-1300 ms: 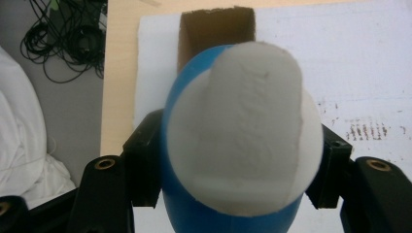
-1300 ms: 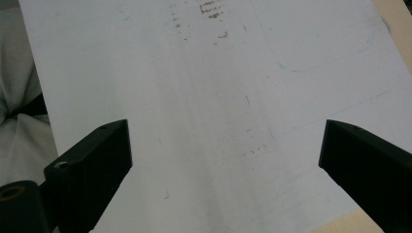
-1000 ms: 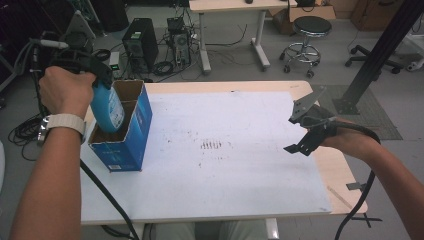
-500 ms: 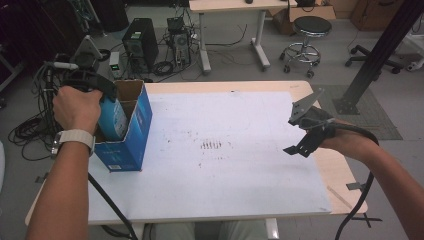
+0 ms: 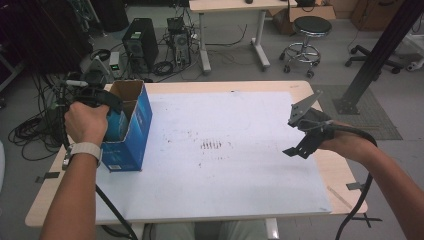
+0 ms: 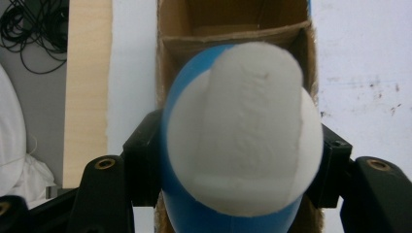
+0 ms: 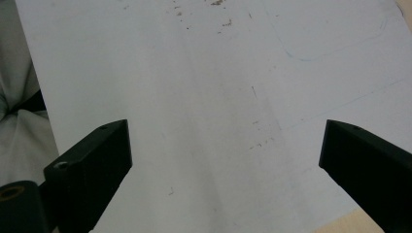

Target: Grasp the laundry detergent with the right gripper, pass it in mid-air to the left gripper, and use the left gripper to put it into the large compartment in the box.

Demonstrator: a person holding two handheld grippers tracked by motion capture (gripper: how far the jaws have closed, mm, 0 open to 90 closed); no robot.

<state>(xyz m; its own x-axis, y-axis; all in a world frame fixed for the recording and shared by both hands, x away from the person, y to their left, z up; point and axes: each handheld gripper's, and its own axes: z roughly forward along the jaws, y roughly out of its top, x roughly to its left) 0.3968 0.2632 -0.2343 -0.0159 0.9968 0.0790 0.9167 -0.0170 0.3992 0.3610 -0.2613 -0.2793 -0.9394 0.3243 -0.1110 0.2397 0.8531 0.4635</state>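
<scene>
Bottle held in the mouth of a blue box

At the table's left edge, the left gripper (image 5: 102, 107) clamps a blue-and-white bottle (image 6: 240, 141) between both jaws, its lower part down inside the open box (image 5: 131, 131). Across the white mat (image 5: 220, 155), well apart from the box, the right gripper (image 5: 300, 132) hovers near the right edge, jaws spread wide with nothing between them.

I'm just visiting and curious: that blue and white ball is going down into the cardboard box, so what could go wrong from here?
The ball looks almost as wide as the box's opening, so it could catch on the cardboard rim and jam. The blue box stands near the table's left edge, so a push from the left gripper might tip or slide it. The right gripper hangs open, away from the box, not steadying it.
</scene>
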